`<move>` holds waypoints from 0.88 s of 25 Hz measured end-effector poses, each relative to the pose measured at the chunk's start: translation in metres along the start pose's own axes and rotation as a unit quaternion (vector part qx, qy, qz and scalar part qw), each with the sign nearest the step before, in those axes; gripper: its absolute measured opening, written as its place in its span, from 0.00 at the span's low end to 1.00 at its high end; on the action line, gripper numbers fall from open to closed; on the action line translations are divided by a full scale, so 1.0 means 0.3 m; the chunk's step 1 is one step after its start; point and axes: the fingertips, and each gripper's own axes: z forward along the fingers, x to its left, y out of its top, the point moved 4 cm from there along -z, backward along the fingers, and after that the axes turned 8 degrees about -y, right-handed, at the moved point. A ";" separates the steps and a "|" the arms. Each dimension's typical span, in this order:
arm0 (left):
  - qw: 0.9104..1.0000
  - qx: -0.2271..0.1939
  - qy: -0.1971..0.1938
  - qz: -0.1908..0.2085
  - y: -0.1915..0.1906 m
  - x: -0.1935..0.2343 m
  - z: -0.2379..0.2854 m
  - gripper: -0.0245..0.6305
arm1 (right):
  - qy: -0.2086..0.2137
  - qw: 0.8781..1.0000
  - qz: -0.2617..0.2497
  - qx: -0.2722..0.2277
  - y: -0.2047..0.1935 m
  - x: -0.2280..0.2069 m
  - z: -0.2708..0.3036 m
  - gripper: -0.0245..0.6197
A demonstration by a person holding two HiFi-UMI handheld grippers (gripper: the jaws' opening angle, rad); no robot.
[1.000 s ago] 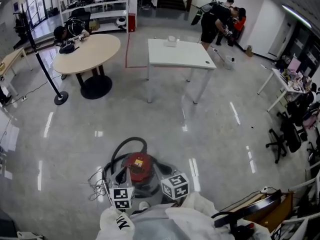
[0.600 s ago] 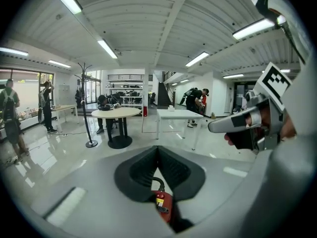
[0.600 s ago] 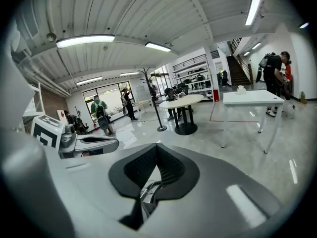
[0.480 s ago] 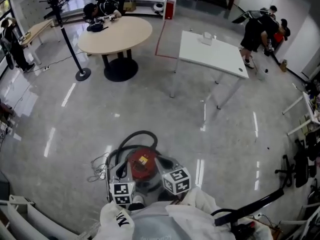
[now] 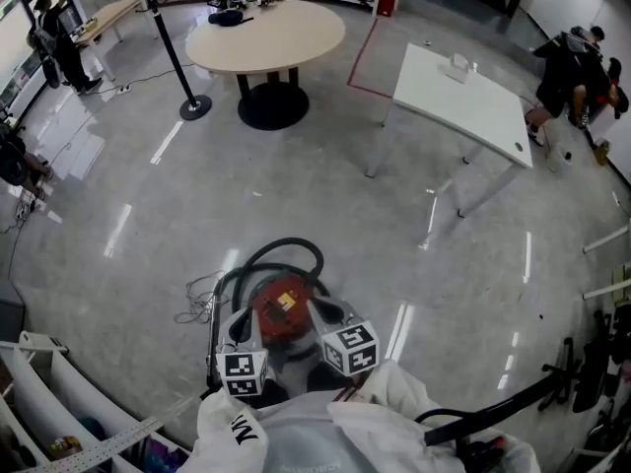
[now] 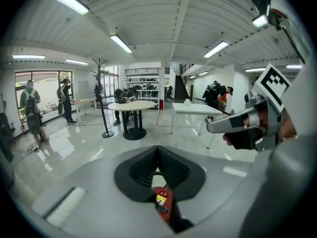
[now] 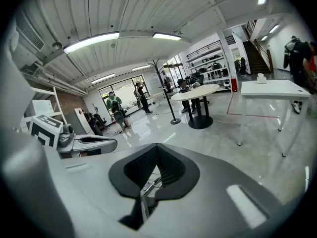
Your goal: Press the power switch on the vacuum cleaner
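The vacuum cleaner stands on the floor just in front of me, with a red top and a black hose looped behind it. Both grippers hover over it, each carrying a marker cube. My left gripper is above its left side, jaws shut and empty. My right gripper is above its right side, also shut on nothing. In the left gripper view, the red vacuum top with a yellow label shows through the gap under the shut jaws of the left gripper. In the right gripper view, the right gripper is closed over cable.
A tangle of cable lies left of the vacuum. A round wooden table, a coat-stand pole and a white table stand farther off. White shelving is at lower left. People are at the room's edges.
The head view has swung, so the tables and floor slid to the right in the frame. Both grippers stay shut over the vacuum, barely shifted.
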 end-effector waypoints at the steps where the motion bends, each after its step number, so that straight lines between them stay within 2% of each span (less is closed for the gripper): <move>1: 1.000 0.003 0.004 -0.003 -0.003 -0.004 0.004 0.04 | 0.005 1.000 -0.001 0.004 0.001 -0.007 0.006 0.04; 12: 0.999 0.011 0.033 -0.031 -0.045 -0.020 0.043 0.04 | 0.031 0.999 -0.020 0.036 -0.018 -0.044 0.054 0.04; 22: 0.998 0.023 0.027 -0.042 -0.142 0.011 0.073 0.04 | -0.006 0.999 -0.023 0.049 -0.102 -0.090 0.083 0.04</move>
